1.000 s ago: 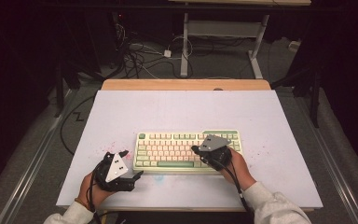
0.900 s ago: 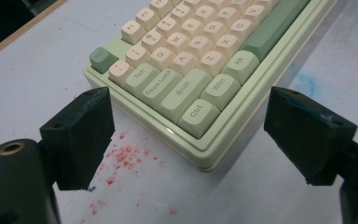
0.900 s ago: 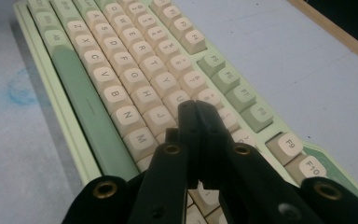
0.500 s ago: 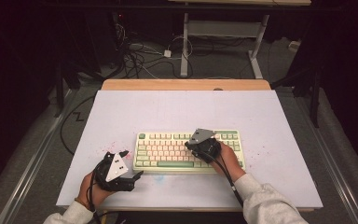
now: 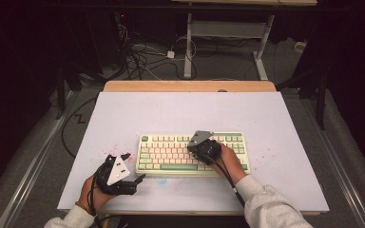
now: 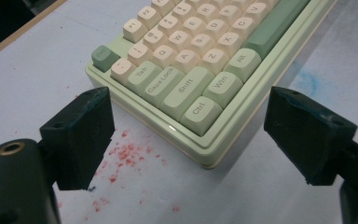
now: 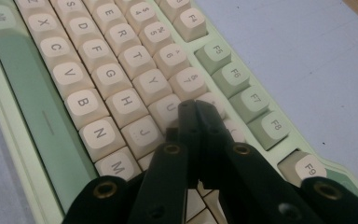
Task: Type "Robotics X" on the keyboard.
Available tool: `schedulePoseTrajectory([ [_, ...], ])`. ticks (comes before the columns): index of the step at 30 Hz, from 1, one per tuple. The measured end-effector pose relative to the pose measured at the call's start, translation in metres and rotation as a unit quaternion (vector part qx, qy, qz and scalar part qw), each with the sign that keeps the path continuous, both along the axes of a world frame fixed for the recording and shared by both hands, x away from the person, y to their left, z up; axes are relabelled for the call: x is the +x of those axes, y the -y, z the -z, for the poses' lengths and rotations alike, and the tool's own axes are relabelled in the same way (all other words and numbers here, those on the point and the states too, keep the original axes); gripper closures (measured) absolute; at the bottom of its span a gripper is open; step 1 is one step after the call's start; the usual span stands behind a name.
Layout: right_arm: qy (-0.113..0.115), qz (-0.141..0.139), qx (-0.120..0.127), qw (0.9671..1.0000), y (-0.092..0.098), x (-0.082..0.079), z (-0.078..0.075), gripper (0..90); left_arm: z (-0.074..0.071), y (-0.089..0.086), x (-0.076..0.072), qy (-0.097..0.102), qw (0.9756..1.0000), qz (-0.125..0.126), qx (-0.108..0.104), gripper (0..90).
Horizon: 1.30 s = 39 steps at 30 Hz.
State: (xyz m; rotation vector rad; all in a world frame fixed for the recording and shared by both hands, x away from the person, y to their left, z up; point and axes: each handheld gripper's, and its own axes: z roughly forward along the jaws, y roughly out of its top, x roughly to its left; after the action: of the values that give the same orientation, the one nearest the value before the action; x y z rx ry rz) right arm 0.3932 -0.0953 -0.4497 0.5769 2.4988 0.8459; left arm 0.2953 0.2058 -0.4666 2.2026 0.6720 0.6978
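We see the right gripper (image 5: 200, 144) with its two black jaws pressed together, nothing between them, and the tips stand over the cream keys near the letters U and I of the pale green keyboard with cream keycaps (image 5: 171, 153). The left gripper (image 5: 132, 176) has its jaws spread wide and empty, resting on the table just near and left of the keyboard's near left corner, where the Ctrl key is. The keyboard lies in the near middle of the white table top (image 5: 185, 111). Small red specks (image 6: 126, 154) mark the surface beside that corner.
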Motion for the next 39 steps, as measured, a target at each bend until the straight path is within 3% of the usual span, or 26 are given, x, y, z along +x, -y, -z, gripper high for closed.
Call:
schedulePoseTrajectory([
  [2, 0.000, -0.002, 0.000, 1.0000, 0.001, -0.001, -0.001, 90.0, 0.000, 0.000, 0.000, 0.000, 1.0000, 0.000, -0.004, 15.6],
  [10, 0.016, 0.003, 0.048, 0.9987, 0.012, -0.006, -0.012, 88.7, 0.000, 0.000, 0.000, -0.001, 1.0000, 0.001, -0.002, 15.6],
  [19, 0.041, 0.007, 0.085, 0.9955, 0.023, -0.015, -0.022, 77.9, 0.001, 0.001, 0.000, -0.003, 1.0000, 0.001, 0.000, 15.5],
  [23, 0.043, 0.011, 0.099, 0.9941, 0.028, -0.017, -0.025, 69.4, 0.001, 0.002, 0.000, -0.001, 1.0000, 0.002, 0.007, 15.5],
  [30, 0.053, 0.006, 0.104, 0.9931, 0.031, -0.020, -0.027, 43.4, 0.001, 0.002, 0.000, 0.000, 1.0000, 0.001, 0.007, 15.6],
  [33, 0.059, 0.017, 0.109, 0.9921, 0.032, -0.022, -0.027, 31.8, 0.000, 0.001, 0.000, 0.001, 1.0000, 0.001, 0.007, 15.5],
  [39, 0.077, 0.023, 0.124, 0.9889, 0.036, -0.024, -0.030, 22.5, 0.001, 0.001, 0.000, 0.001, 1.0000, 0.001, 0.006, 15.6],
])
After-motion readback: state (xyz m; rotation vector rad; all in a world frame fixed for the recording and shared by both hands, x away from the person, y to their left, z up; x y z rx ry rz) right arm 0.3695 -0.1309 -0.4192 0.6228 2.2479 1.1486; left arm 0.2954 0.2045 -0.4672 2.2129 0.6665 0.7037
